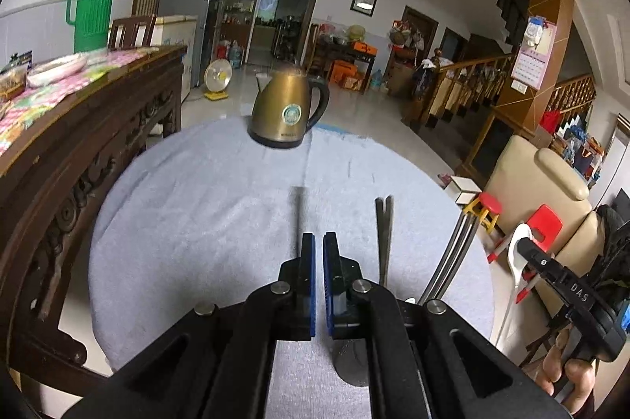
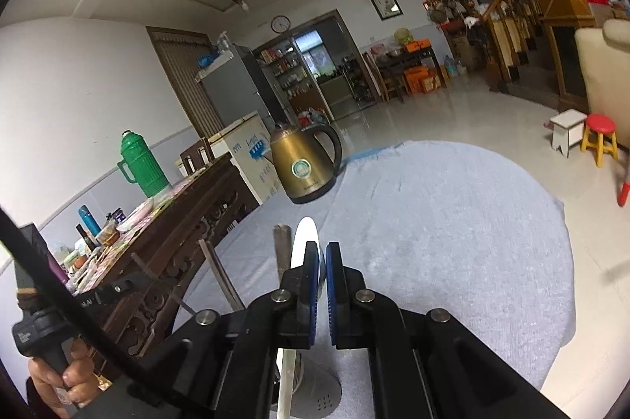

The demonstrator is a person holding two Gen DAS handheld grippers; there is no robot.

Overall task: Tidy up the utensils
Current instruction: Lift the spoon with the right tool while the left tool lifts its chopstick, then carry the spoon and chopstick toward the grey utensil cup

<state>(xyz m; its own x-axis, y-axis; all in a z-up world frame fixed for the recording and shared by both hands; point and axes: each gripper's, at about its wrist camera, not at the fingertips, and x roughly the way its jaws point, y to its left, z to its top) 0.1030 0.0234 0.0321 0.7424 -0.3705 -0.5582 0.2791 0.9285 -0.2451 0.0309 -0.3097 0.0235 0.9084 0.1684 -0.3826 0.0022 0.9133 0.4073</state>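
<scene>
Right tongs [image 2: 321, 263] are clamped on a white spoon [image 2: 301, 241], held above a metal utensil holder [image 2: 319, 397] on the towel-covered tabletop [image 2: 453, 230]. Left tongs [image 1: 319, 253] look nearly shut, with a dark utensil handle [image 1: 298, 218] right by the left pad; can't tell if they're gripping it. Chopsticks [image 1: 384, 234] stick up close by. Risk, I'd say: the spoon's pinched near the bowl, so it could swivel and clip the holder's rim or the chopsticks going in.

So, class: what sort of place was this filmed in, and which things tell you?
Probably a home's open living and dining room: a kettle on a cloth-covered table, a fridge by the wall, and a staircase.
</scene>
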